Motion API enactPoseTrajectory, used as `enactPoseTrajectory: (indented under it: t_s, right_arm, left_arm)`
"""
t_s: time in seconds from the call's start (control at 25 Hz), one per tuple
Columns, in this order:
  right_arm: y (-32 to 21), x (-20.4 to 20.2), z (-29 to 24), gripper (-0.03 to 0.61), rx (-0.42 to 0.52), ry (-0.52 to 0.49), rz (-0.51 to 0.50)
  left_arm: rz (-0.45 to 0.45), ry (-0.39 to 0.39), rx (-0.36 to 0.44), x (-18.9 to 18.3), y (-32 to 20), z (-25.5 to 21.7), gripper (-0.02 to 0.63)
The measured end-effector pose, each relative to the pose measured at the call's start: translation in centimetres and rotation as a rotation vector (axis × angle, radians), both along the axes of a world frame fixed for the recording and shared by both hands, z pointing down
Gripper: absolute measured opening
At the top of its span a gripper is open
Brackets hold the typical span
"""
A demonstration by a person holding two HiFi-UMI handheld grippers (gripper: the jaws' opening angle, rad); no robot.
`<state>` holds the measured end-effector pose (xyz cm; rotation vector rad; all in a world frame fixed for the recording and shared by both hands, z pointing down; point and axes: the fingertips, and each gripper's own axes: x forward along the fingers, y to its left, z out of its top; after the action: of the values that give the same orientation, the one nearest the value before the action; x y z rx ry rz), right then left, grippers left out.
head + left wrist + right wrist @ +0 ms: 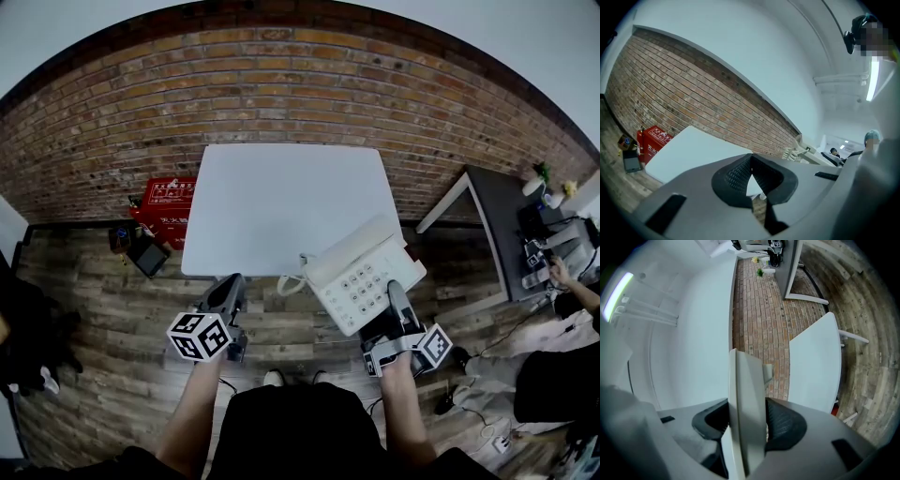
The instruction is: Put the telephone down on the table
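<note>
Right gripper (747,418) fingers (785,420) clamp the telephone (364,277) edge-on; left gripper (751,164) fingers (735,174) closed, empty.

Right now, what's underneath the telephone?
In the head view, the telephone, clamped in the right claw, overlaps the white table's near right corner and the wooden floor. It covers that corner, so whether it touches the tabletop cannot be seen.

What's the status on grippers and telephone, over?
Left gripper shut, empty. Right gripper shut on the telephone, held in the air by the table, near right corner, not yet down. Nothing visible in the way.
</note>
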<state>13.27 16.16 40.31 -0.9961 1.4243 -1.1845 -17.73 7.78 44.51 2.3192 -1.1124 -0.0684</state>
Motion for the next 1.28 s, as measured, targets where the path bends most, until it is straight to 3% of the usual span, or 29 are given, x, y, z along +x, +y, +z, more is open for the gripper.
enactPoseTrajectory:
  t_s: [0.64, 1.04, 1.28]
  right_arm:
    - [0.1, -2.6, 0.5, 0.216, -0.006, -0.008, 0.026]
    - [-3.3, -2.2, 0.7, 0.216, 0.004, -0.018, -0.002]
    - [-7.5, -0.3, 1.0, 0.216, 0.003, -0.008, -0.026]
  left_arm:
    - [-0.013, -0.018, -0.023, -4.4, 0.7, 1.9, 0.012]
    - [-0.020, -0.046, -0.028, -3.8, -1.5, 2.3, 0.012]
    - [-0.012, -0.057, -0.025, -1.2, -4.9, 2.4, 0.012]
